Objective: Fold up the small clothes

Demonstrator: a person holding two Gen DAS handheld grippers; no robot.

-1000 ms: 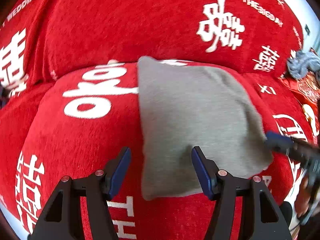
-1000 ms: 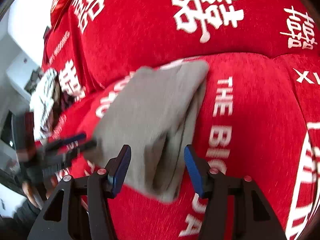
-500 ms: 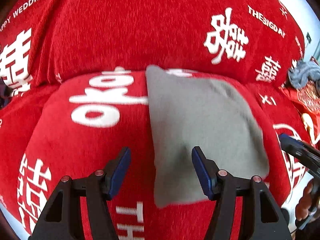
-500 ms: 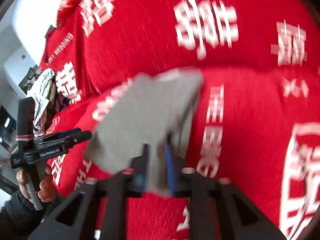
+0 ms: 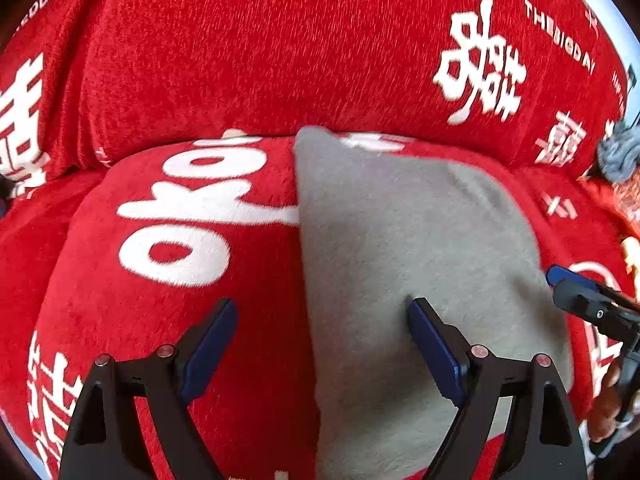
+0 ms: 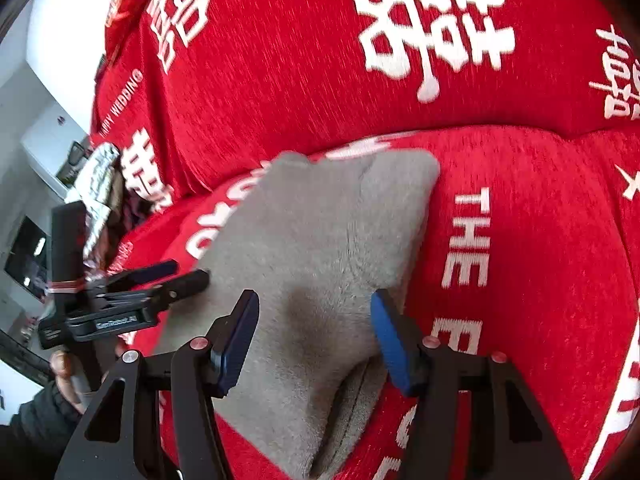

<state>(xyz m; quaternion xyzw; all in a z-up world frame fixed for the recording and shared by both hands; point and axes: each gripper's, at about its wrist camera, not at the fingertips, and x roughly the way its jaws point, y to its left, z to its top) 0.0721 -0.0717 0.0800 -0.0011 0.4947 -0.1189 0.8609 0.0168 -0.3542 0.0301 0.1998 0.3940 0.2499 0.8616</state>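
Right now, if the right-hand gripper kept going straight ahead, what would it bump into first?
Probably the folded grey fleece cloth lying on the red printed sofa cover; it fills the gap between the right gripper's open jaws, though depth is unclear.

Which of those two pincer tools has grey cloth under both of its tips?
The right gripper: both blue tips sit over the folded grey garment. The left gripper straddles its edge, one tip over grey, one over the red cover.

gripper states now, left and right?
Left gripper: open, holding nothing, over the grey garment's left edge.
Right gripper: open, straddling the garment, not clamped.
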